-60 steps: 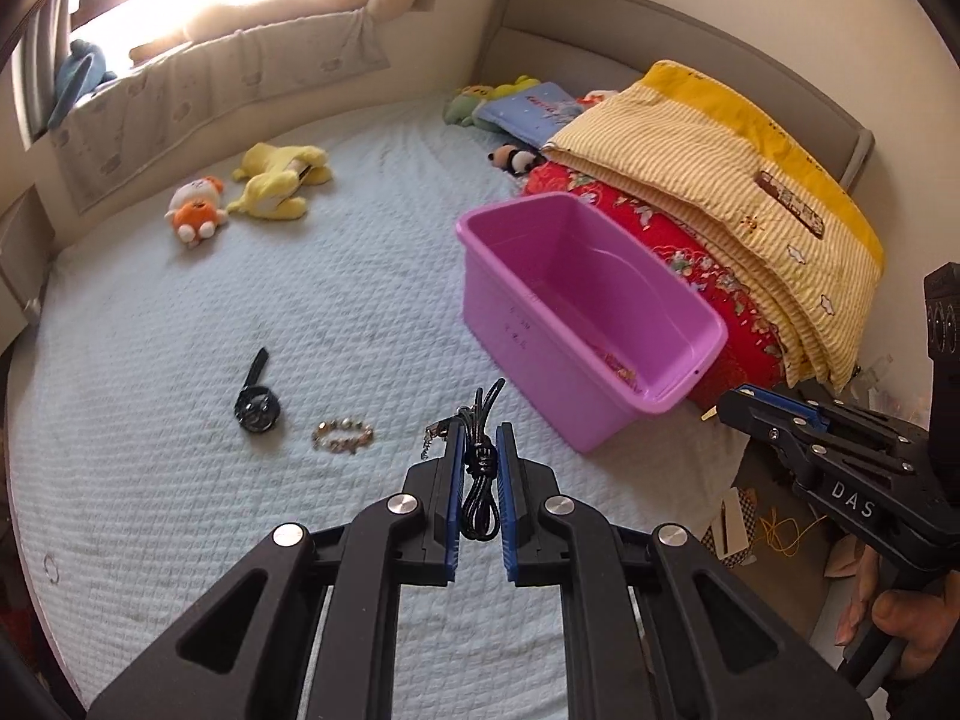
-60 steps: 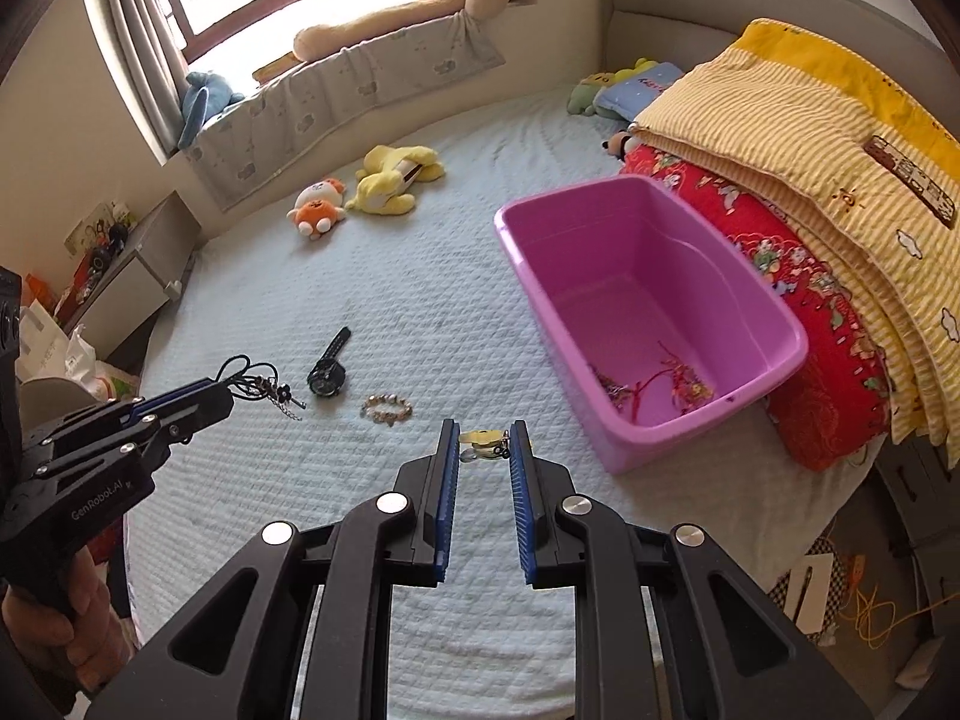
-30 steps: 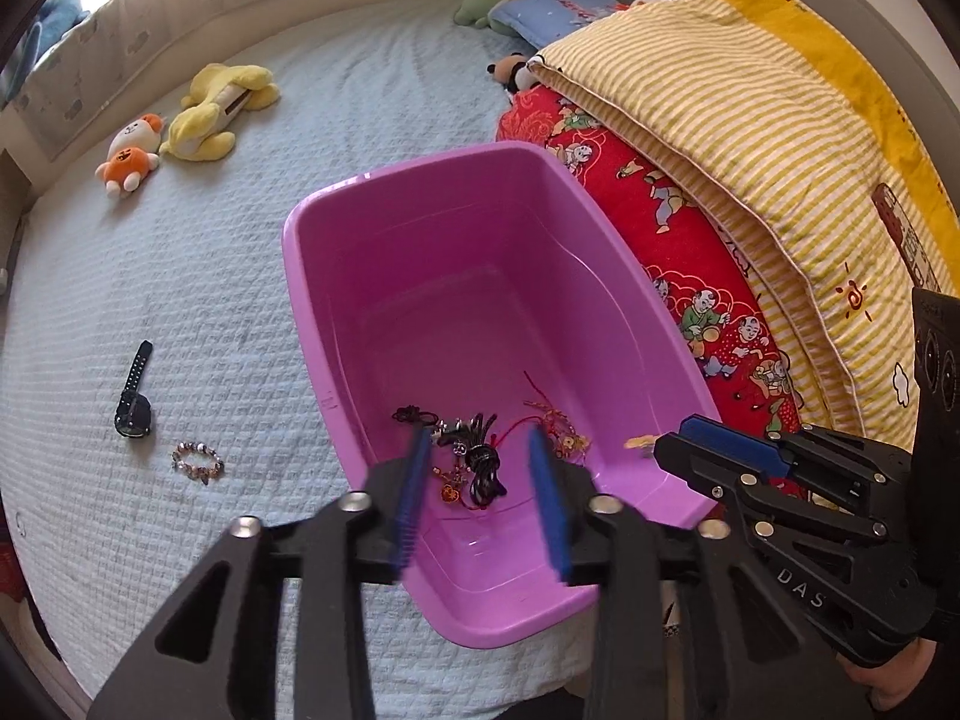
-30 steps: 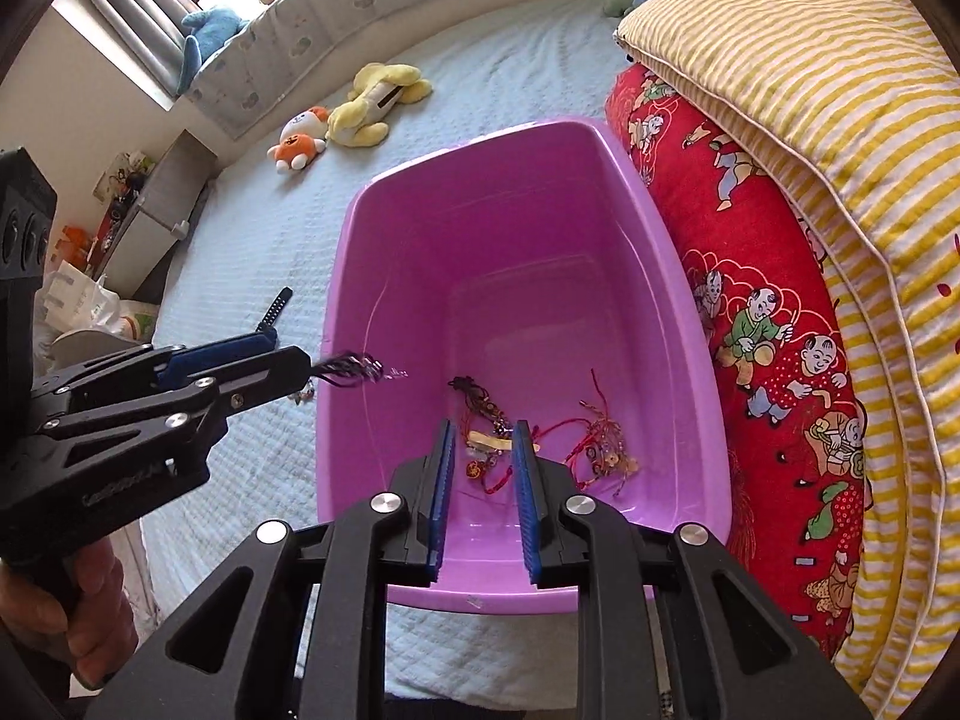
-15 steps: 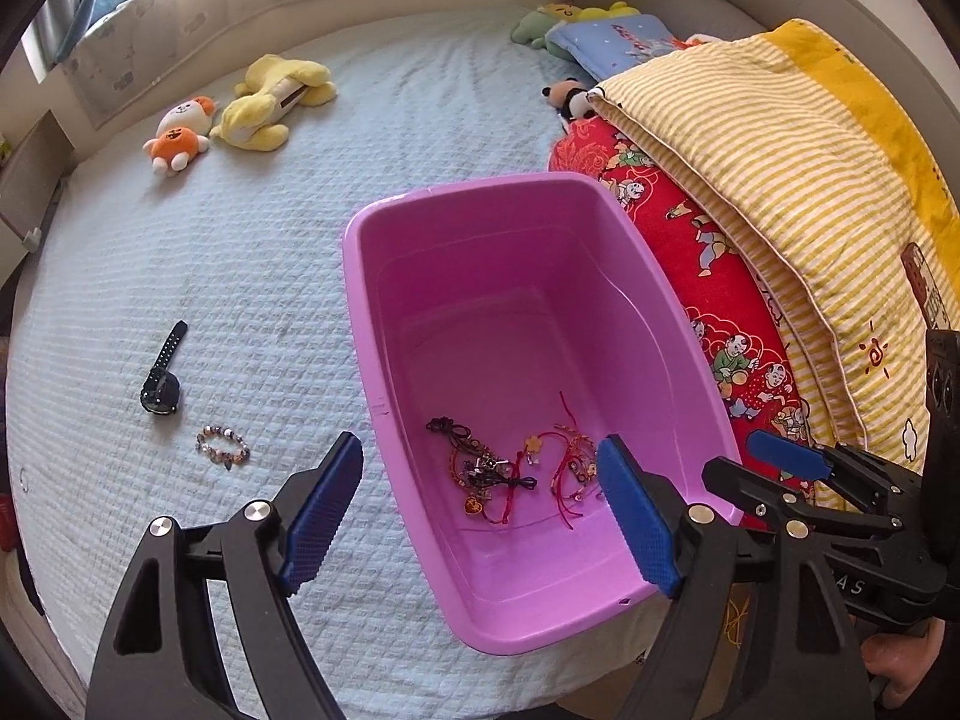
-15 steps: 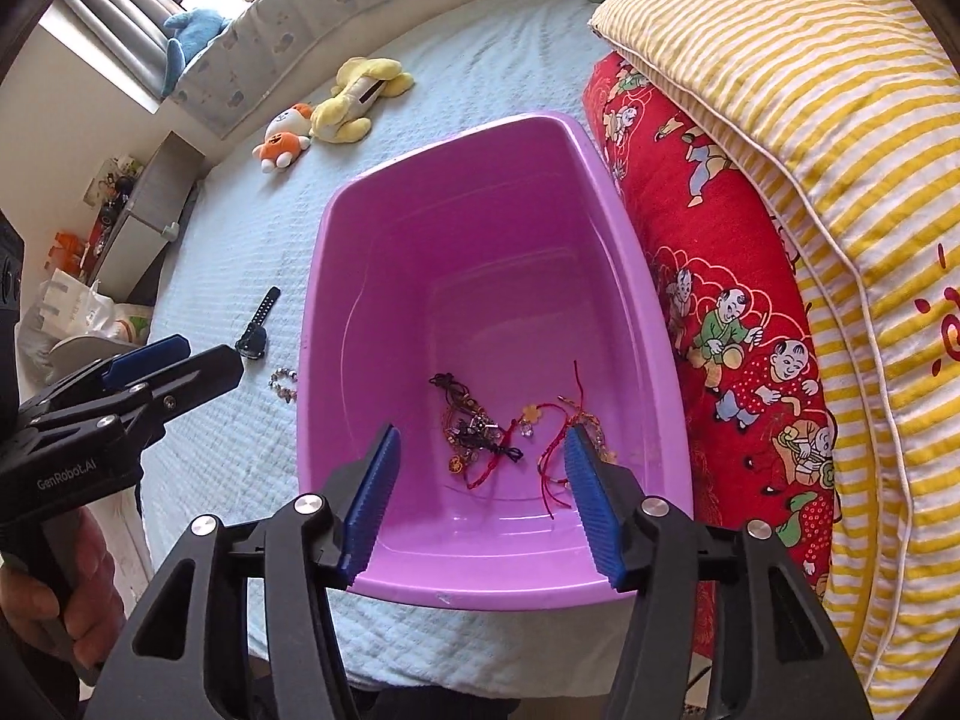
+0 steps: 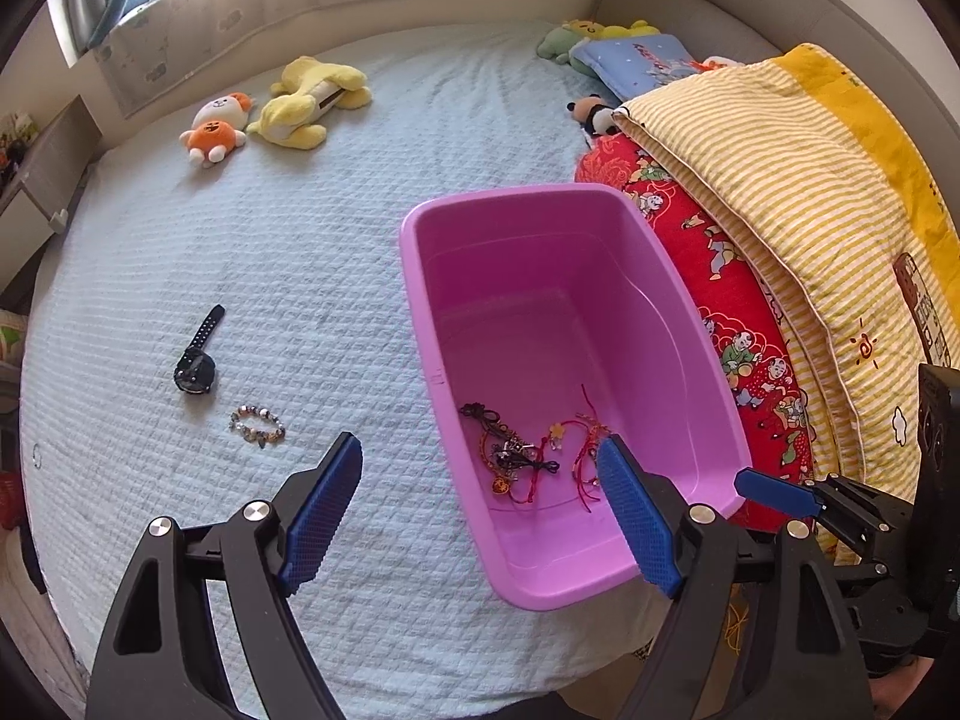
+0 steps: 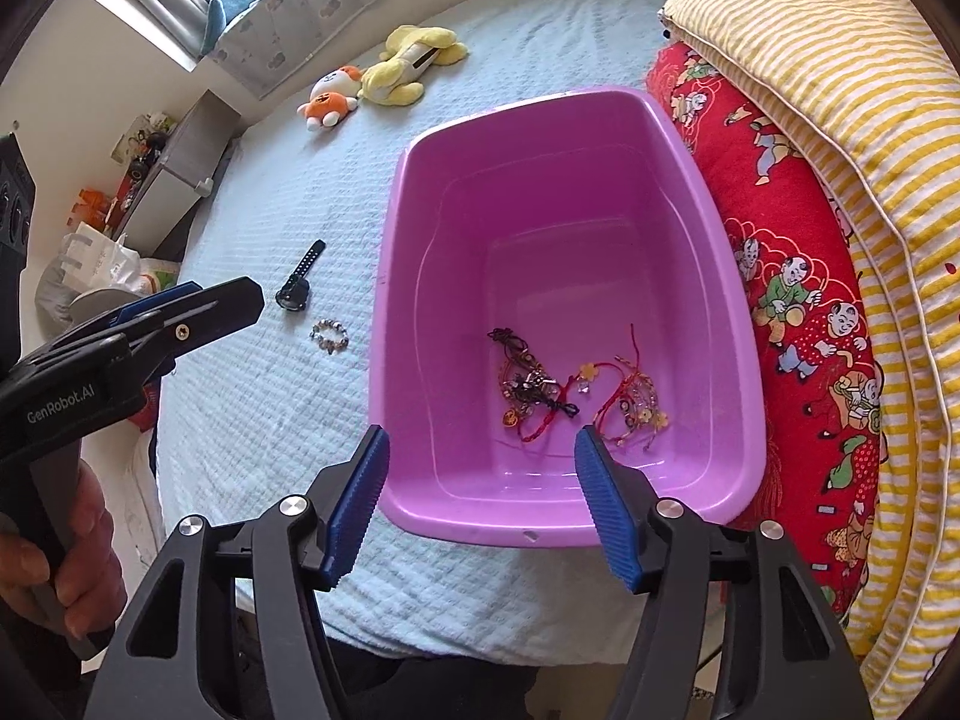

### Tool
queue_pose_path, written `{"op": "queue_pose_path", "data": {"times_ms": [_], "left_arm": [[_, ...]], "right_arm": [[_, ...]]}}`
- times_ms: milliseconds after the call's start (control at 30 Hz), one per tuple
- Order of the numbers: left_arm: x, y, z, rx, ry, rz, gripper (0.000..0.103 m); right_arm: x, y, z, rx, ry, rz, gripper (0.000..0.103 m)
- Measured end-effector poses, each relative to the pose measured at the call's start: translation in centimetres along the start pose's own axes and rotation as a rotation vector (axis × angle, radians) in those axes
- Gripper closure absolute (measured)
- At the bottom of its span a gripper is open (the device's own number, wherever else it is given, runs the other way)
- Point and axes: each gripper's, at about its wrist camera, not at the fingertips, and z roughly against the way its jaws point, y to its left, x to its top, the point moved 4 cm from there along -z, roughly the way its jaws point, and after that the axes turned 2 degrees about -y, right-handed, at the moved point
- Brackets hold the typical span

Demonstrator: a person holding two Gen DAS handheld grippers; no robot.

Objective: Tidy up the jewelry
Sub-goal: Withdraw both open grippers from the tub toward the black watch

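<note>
From the left wrist camera, the left gripper (image 7: pixel 480 498) has its two blue fingers spread wide apart, and nothing is between them. It hangs over the near end of a pink tub (image 7: pixel 714 384) that sits on a pale blue bed cover (image 7: pixel 300 252). Down in the tub lies a small heap of jewelry (image 7: pixel 528 462) made of red strings, dark cords and little charms. Out on the cover, to the left of the tub, lie a black watch (image 7: pixel 197 360) and a bead bracelet (image 7: pixel 257 423), close to each other but not touching. Far back are an orange and white soft toy (image 7: pixel 216 127) and a yellow soft toy (image 7: pixel 312 101). A red printed quilt (image 7: pixel 720 276) touches the right side of the tub, with a yellow striped blanket (image 7: pixel 798 180) on top of it. The right gripper (image 7: pixel 780 495) pokes in at the lower right. From the right wrist camera, the right gripper (image 8: pixel 480 480) also has its fingers wide apart and holds nothing. The tub (image 8: pixel 732 324) is right below it, and the jewelry (image 8: pixel 576 390) lies on the tub floor. The watch (image 8: pixel 298 282) and the bracelet (image 8: pixel 329 336) lie on the cover just left of the tub. The left gripper (image 8: pixel 228 306) comes in from the left, and a hand (image 8: pixel 54 546) holds its handle.
</note>
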Motion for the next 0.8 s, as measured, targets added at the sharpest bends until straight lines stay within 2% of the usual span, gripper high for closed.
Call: {"op": "queue_pose_path", "data": {"times_ms": [100,267,567,667,800], "left_arm": [[-1.6,1.8,1.3,0.014,-0.003,0.027,0.021],[-6.0,5.5,2.6,0.049,0.026,0.055,0.018],[-15.5,16.1,2.5,0.146,0.163,0.161,0.017],[-17.1,20.1,3.7,0.172,0.149,0.189,0.017],[-18.9,25.8,5.1,0.169,0.12,0.231,0.016]], "right_arm": [[-0.7,2.0,-0.3,0.014,0.009,0.027,0.041],[-2.6,5.6,-1.9,0.059,0.039,0.061,0.039],[-9.1,11.9,-6.6,0.077,0.156,0.109,0.038],[-10.6,14.3,-7.9,0.06,0.185,0.124,0.038],[-12.0,18.5,-9.1,0.035,0.171,0.142,0.038]]}}
